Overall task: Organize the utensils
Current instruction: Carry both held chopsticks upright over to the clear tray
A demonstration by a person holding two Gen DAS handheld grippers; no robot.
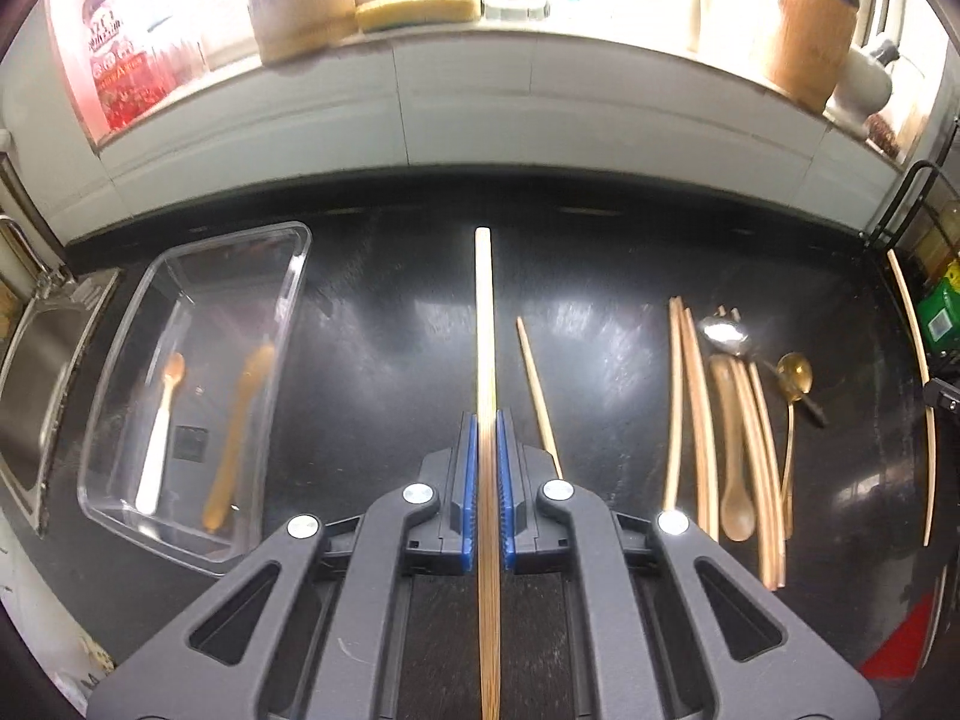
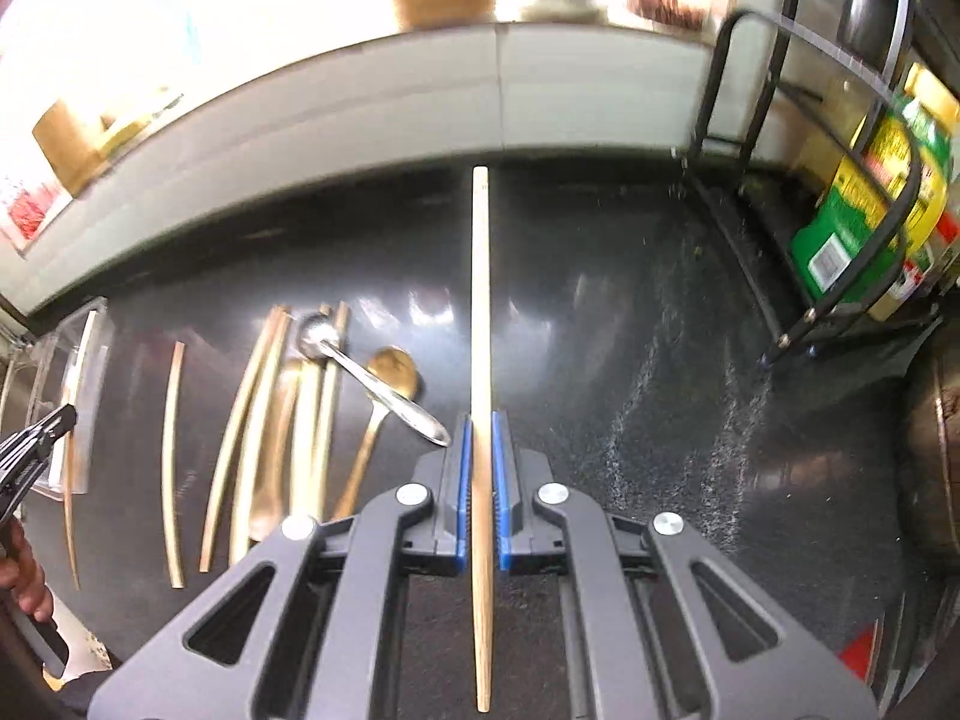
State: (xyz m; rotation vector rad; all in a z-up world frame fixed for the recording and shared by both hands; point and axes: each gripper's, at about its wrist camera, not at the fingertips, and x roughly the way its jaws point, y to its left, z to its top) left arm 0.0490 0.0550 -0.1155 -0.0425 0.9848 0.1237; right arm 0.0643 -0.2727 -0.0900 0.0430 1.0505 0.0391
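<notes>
I have one pale wooden chopstick (image 1: 485,324) clamped in my left tool (image 1: 486,438), and a second chopstick (image 2: 480,312) clamped in my right tool (image 2: 479,450), both above the black counter (image 1: 390,330). To the left, a clear plastic container (image 1: 288,276) holds a white-handled spoon (image 1: 157,438) and a wooden spoon (image 1: 237,420). More chopsticks and spoons (image 1: 729,420) lie loose on the right.

The left gripper (image 1: 487,450) tilts steeply down with its blue pads clamped flat on a chopstick (image 1: 485,330) that runs straight along the line between the jaws and reaches far past the fingertips. The right gripper (image 2: 478,456) points down at much the same slant, jaws closed on a second chopstick (image 2: 480,300) lying centred between them. A hand (image 2: 21,576) grips the left tool's handle.
</notes>
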